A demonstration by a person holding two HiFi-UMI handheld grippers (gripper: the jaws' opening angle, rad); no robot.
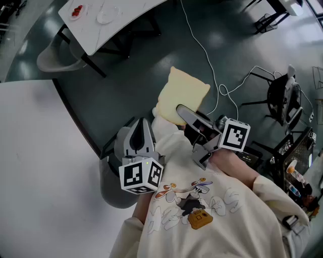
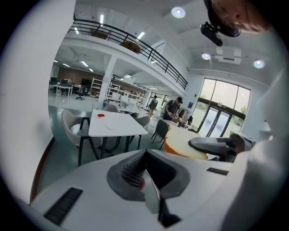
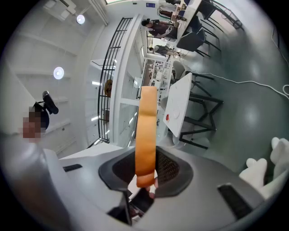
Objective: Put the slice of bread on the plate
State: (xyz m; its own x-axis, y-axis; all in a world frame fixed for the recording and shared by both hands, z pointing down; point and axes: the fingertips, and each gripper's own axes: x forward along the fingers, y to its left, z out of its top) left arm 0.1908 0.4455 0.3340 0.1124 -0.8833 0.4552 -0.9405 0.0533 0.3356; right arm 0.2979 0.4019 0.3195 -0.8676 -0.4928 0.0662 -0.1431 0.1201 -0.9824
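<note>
The slice of bread (image 1: 181, 93) is held up in the air by the right gripper (image 1: 187, 117), whose jaws are squeezed tight on one edge of it. The bread is held flat over the dark floor (image 1: 151, 65), well away from any table. The left gripper (image 1: 137, 132) is pointed a bit down, just beside the edge of the big white table (image 1: 30, 151). Its jaws are pressed together and nothing is held in them. Farther off, a small white table (image 1: 118, 27) is seen, and a plate (image 1: 106, 15) and a red thing (image 1: 76, 11) are laid on it. A white cable (image 1: 202, 48) is spread across the floor.
</note>
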